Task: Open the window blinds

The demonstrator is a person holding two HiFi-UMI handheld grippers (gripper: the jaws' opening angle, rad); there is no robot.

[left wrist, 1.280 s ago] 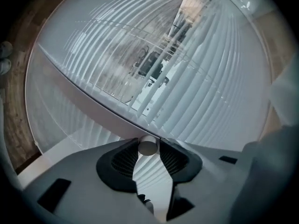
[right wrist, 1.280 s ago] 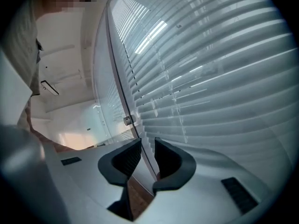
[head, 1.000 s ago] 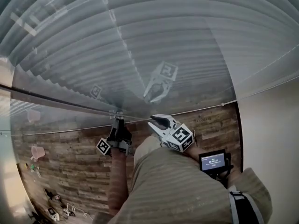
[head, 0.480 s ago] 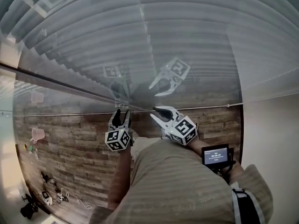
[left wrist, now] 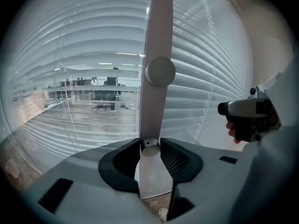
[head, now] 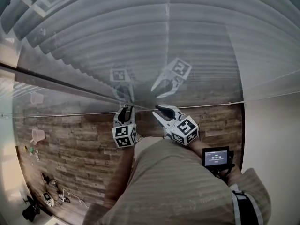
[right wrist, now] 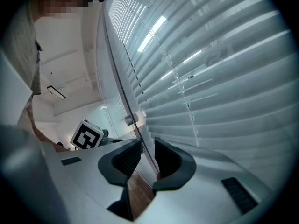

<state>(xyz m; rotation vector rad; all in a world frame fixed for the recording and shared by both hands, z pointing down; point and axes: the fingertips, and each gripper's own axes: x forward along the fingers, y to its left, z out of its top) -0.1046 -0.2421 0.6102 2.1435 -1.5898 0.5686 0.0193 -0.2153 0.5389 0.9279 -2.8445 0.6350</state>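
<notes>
Currently, head view: the window blinds (head: pixel 140 27) are hanging behind a glass pane (head: pixel 201 90), their slats overlapping and filling the upper half of the view. You are holding both claws up to the glass, above the plank floor (head: pixel 70 139). The left claw (head: pixel 125 110) is pointing at the pane where a dark rail (head: pixel 61 85) is running in from the left edge. The right claw (head: pixel 157 112) is sitting just beside it with its prongs spread. Both claws are reflecting in the glass. A small lit screen (head: pixel 215 157) is showing by your right forearm.

Left gripper view: a flat grey strip (left wrist: pixel 156 31) is standing upright between the jaws, with a round knob (left wrist: pixel 160 71) sitting on it further up. The jaws have just been closing, and the pads (left wrist: pixel 174 158) are pressing on the strip's two edges, so the left claw is gripping the strip. The window blinds are spreading behind it on both sides. A hand (left wrist: pixel 232 129) carrying the other tool is showing at right.

Right gripper view: the right claw's jaws are standing apart. The dark rail is passing between them as a thin line, with a gap on each side. A small fitting (right wrist: pixel 128 120) is sitting on the rail just beyond the jaws. The left claw's marker cube (right wrist: pixel 86 136) is showing at left, and the slats are filling the right side.
</notes>
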